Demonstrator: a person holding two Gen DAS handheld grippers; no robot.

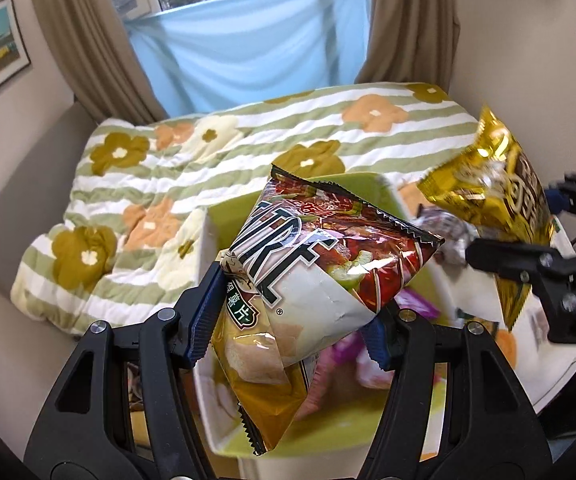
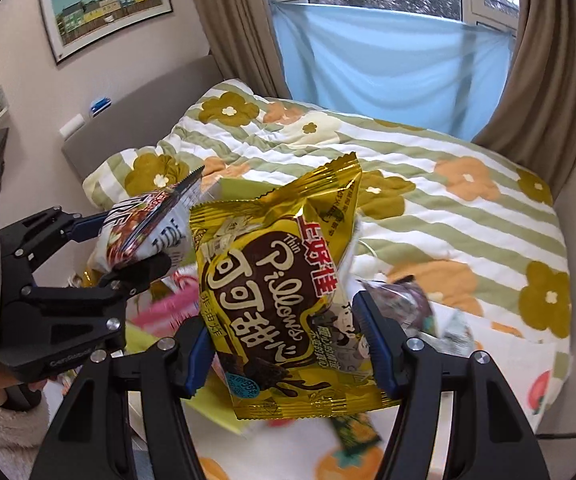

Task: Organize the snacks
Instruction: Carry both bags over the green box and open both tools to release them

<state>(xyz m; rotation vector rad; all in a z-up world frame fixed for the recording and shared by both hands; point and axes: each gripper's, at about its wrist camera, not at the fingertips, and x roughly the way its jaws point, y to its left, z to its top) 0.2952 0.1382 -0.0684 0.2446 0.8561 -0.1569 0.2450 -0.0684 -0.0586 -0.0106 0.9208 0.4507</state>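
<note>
My left gripper is shut on a red and white chip bag, held above a green bin with pink and purple snack packs in it. The same bag and left gripper show at the left of the right wrist view. My right gripper is shut on a gold cocoa Pillows bag, held up above the bed. That gold bag and the right gripper show at the right of the left wrist view.
A bed with a green striped flower quilt lies under and behind the bin. Loose wrapped snacks lie on a white fruit-print cloth near me. Brown curtains, a blue cloth and a window stand behind.
</note>
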